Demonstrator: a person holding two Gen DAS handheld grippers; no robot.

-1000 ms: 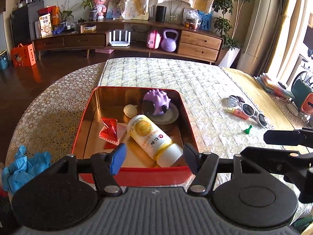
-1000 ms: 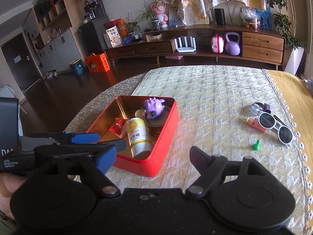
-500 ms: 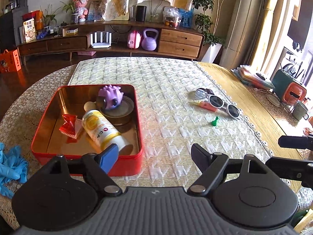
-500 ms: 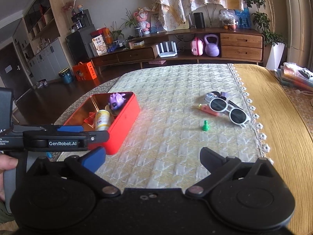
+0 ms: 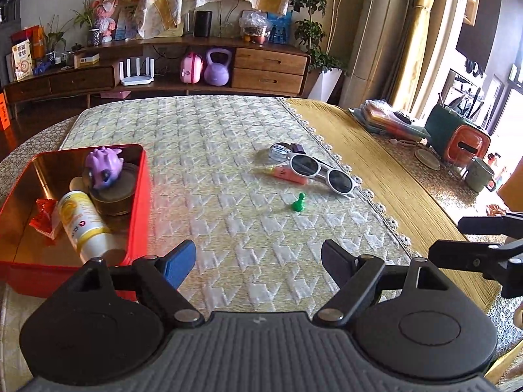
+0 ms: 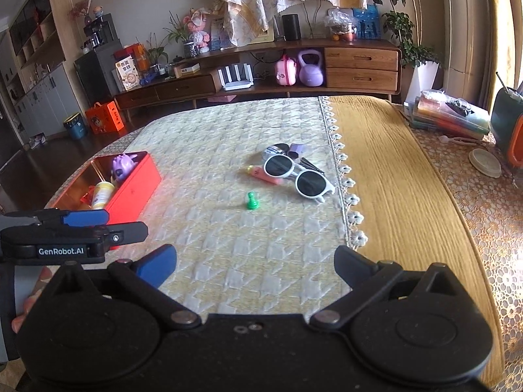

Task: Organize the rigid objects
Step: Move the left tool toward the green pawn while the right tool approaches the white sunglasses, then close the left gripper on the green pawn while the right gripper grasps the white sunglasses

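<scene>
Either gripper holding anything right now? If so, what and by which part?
Nothing is held. The left gripper and right gripper both stand open with only tablecloth between the jaws, which have just been opening.

A tin is standing at the left of the tablecloth, and a bottle, a toy on a can and a packet are being kept in it. Well apart to the right, sunglasses are lying near the cloth's edge, with a tube just beside them and a pawn in front of them.
</scene>
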